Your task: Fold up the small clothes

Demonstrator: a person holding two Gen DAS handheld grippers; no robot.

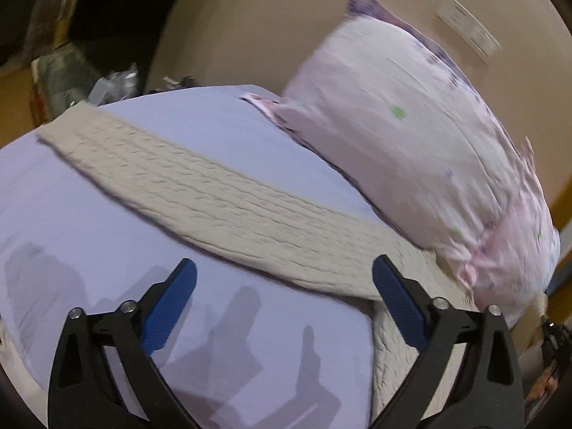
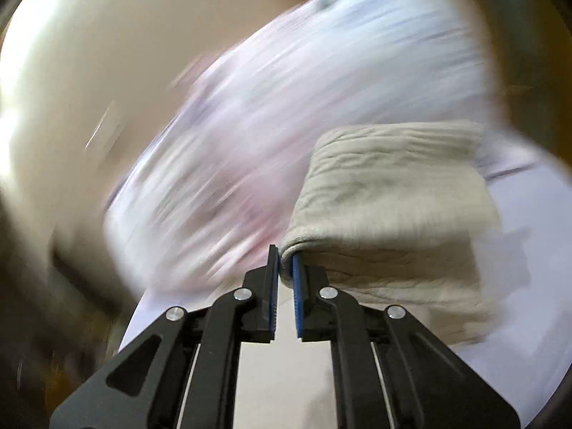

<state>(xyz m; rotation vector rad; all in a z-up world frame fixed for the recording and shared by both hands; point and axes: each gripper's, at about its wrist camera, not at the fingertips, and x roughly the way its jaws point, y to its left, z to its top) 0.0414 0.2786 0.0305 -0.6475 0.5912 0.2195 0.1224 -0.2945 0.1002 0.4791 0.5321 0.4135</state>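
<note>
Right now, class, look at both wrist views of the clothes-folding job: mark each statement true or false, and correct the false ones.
1. The right tool is shut on the beige knit garment. True.
2. The left tool is clamped on the knit. False: it is open and holds nothing.
3. A pillow lies beside the knit on the bed. True.
4. The bed sheet is dark green. False: it is pale lavender.
5. The pillow is plain black. False: it is pale pink, with small coloured marks.

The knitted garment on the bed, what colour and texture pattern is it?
Beige knitted garment with a cable-knit ribbed pattern, shown best in the left wrist view.
</note>
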